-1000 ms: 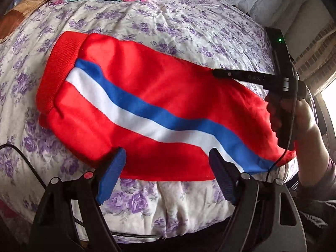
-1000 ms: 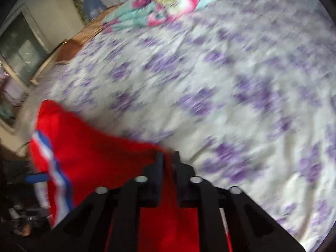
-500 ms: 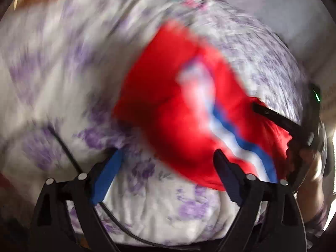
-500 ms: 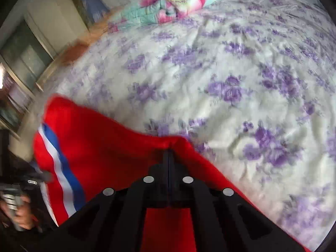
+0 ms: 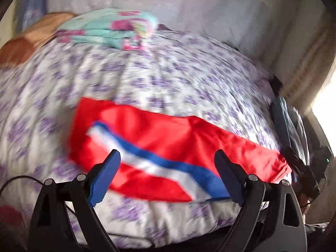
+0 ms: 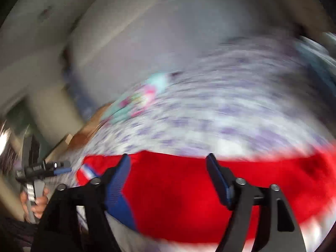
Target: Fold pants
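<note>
Red pants (image 5: 168, 138) with a blue and white side stripe lie folded flat across the near part of the floral bedspread (image 5: 147, 79). My left gripper (image 5: 168, 159) hovers over their near edge. Its jaws are opening, with nothing between the blue pads (image 5: 105, 180). In the blurred right wrist view, my right gripper (image 6: 168, 159) hangs above the red pants (image 6: 178, 199). Its jaws are also opening and hold nothing. The left gripper (image 6: 63, 170) shows at the far left of that view, held by a hand (image 6: 35, 203).
A folded turquoise and pink blanket (image 5: 109, 31) lies at the far side of the bed, with a grey pillow (image 5: 231, 10) behind it. A black cable (image 5: 19, 180) runs along the near left edge. An orange-brown cloth (image 5: 16, 50) sits far left.
My right gripper has let go of the red pants, opened wide and swung away fast. My left gripper has risen and tilted up. The pants now lie flat on the bed.
</note>
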A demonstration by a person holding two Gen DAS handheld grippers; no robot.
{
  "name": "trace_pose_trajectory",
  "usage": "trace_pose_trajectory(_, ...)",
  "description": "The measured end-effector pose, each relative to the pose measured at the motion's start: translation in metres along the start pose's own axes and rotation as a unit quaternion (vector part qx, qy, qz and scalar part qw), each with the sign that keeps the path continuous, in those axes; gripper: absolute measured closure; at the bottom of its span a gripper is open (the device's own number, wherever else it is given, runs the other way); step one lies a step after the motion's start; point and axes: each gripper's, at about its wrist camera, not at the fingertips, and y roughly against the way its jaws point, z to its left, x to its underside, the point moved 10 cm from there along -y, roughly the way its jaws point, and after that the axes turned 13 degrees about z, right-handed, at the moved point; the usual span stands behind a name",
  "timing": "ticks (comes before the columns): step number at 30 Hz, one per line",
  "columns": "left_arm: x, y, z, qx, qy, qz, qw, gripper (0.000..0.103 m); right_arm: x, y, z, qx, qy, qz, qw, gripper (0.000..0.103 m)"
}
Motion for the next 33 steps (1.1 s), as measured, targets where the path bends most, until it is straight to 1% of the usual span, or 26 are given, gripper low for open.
trace_pose_trajectory(1, -0.003, -0.012, -0.011, 0.008, -0.01, 0.014, 0.9998, 0.014, 0.009, 0.015, -0.024, 0.013, -0.04, -0.006, 0.999, 0.024)
trace_pose_trajectory(2, -0.003, -0.023, -0.019, 0.017, -0.015, 0.027, 0.9994, 0.014, 0.021, 0.034, -0.054, 0.027, -0.092, -0.01, 0.995, 0.024)
trace_pose_trajectory(3, -0.004, -0.036, -0.025, 0.024, -0.02, 0.039, 0.9988, 0.014, 0.032, 0.046, -0.074, 0.034, -0.13, -0.012, 0.991, 0.024)
trace_pose_trajectory(5, -0.005, -0.059, -0.031, 0.019, -0.022, 0.057, 0.998, 0.014, 0.048, 0.066, -0.106, 0.044, -0.181, -0.02, 0.982, 0.024)
trace_pose_trajectory(7, -0.004, -0.078, -0.03, 0.012, -0.015, 0.073, 0.9971, 0.014, 0.053, 0.073, -0.123, 0.062, -0.195, -0.024, 0.978, 0.024)
trace_pose_trajectory(9, 0.001, -0.093, -0.023, 0.01, -0.003, 0.092, 0.9957, 0.014, 0.051, 0.069, -0.135, 0.067, -0.207, -0.021, 0.976, 0.024)
trace_pose_trajectory(12, 0.008, -0.103, -0.012, 0.016, 0.015, 0.106, 0.9941, 0.014, 0.048, 0.049, -0.148, 0.073, -0.225, -0.01, 0.972, 0.025)
trace_pose_trajectory(13, 0.01, -0.103, -0.012, 0.015, 0.013, 0.104, 0.9944, 0.014, 0.045, 0.045, -0.153, 0.08, -0.223, -0.012, 0.971, 0.031)
trace_pose_trajectory(14, 0.011, -0.102, -0.011, 0.013, 0.011, 0.102, 0.9946, 0.014, 0.04, 0.042, -0.158, 0.088, -0.223, -0.019, 0.971, 0.047)
trace_pose_trajectory(15, 0.013, -0.102, -0.01, 0.01, 0.01, 0.102, 0.9947, 0.014, 0.038, 0.043, -0.162, 0.084, -0.226, -0.022, 0.97, 0.061)
trace_pose_trajectory(16, 0.015, -0.101, -0.01, 0.01, 0.009, 0.101, 0.9948, 0.014, 0.035, 0.038, -0.161, 0.067, -0.227, -0.021, 0.971, 0.074)
trace_pose_trajectory(17, 0.015, -0.1, -0.01, 0.01, 0.007, 0.101, 0.9949, 0.014, 0.033, 0.038, -0.157, 0.053, -0.226, -0.025, 0.972, 0.077)
trace_pose_trajectory(19, 0.017, -0.098, -0.009, 0.014, 0.006, 0.1, 0.9948, 0.014, 0.023, 0.045, -0.14, 0.07, -0.187, -0.042, 0.979, 0.079)
trace_pose_trajectory(20, 0.017, -0.096, -0.009, 0.017, 0.007, 0.101, 0.9947, 0.014, 0.011, 0.05, -0.115, 0.096, -0.134, -0.05, 0.985, 0.079)
trace_pose_trajectory(21, 0.018, -0.096, -0.009, 0.02, 0.008, 0.101, 0.9946, 0.014, 0.004, 0.052, -0.097, 0.108, -0.1, -0.053, 0.988, 0.08)
trace_pose_trajectory(22, 0.018, -0.094, -0.008, 0.025, 0.011, 0.101, 0.9945, 0.014, -0.006, 0.051, -0.071, 0.12, -0.054, -0.055, 0.99, 0.08)
trace_pose_trajectory(23, 0.018, -0.092, -0.007, 0.028, 0.014, 0.101, 0.9944, 0.014, -0.017, 0.045, -0.032, 0.136, 0.013, -0.054, 0.989, 0.08)
trace_pose_trajectory(24, 0.018, -0.091, -0.007, 0.03, 0.016, 0.1, 0.9944, 0.014, -0.024, 0.035, -0.001, 0.145, 0.063, -0.048, 0.986, 0.08)
trace_pose_trajectory(25, 0.018, -0.088, -0.006, 0.033, 0.021, 0.097, 0.9945, 0.014, -0.027, 0.023, 0.03, 0.147, 0.11, -0.038, 0.982, 0.08)
trace_pose_trajectory(26, 0.018, -0.084, -0.004, 0.034, 0.026, 0.093, 0.9947, 0.014, -0.025, -0.002, 0.069, 0.147, 0.17, -0.018, 0.974, 0.08)
trace_pose_trajectory(28, 0.017, -0.075, 0.003, 0.035, 0.042, 0.079, 0.9954, 0.014, -0.014, -0.043, 0.117, 0.137, 0.24, 0.016, 0.961, 0.078)
trace_pose_trajectory(29, 0.017, -0.071, 0.008, 0.034, 0.051, 0.073, 0.9955, 0.014, 0.003, -0.078, 0.14, 0.127, 0.276, 0.054, 0.951, 0.072)
trace_pose_trajectory(30, 0.017, -0.067, 0.013, 0.034, 0.06, 0.068, 0.9953, 0.014, 0.019, -0.101, 0.153, 0.121, 0.302, 0.083, 0.942, 0.065)
trace_pose_trajectory(31, 0.018, -0.062, 0.02, 0.034, 0.072, 0.065, 0.9947, 0.014, 0.039, -0.124, 0.16, 0.119, 0.327, 0.118, 0.93, 0.045)
trace_pose_trajectory(32, 0.02, -0.059, 0.026, 0.035, 0.078, 0.065, 0.9942, 0.014, 0.063, -0.149, 0.162, 0.115, 0.348, 0.163, 0.916, 0.043)
trace_pose_trajectory(33, 0.023, -0.057, 0.03, 0.035, 0.083, 0.065, 0.9938, 0.014, 0.078, -0.156, 0.16, 0.106, 0.355, 0.181, 0.911, 0.043)
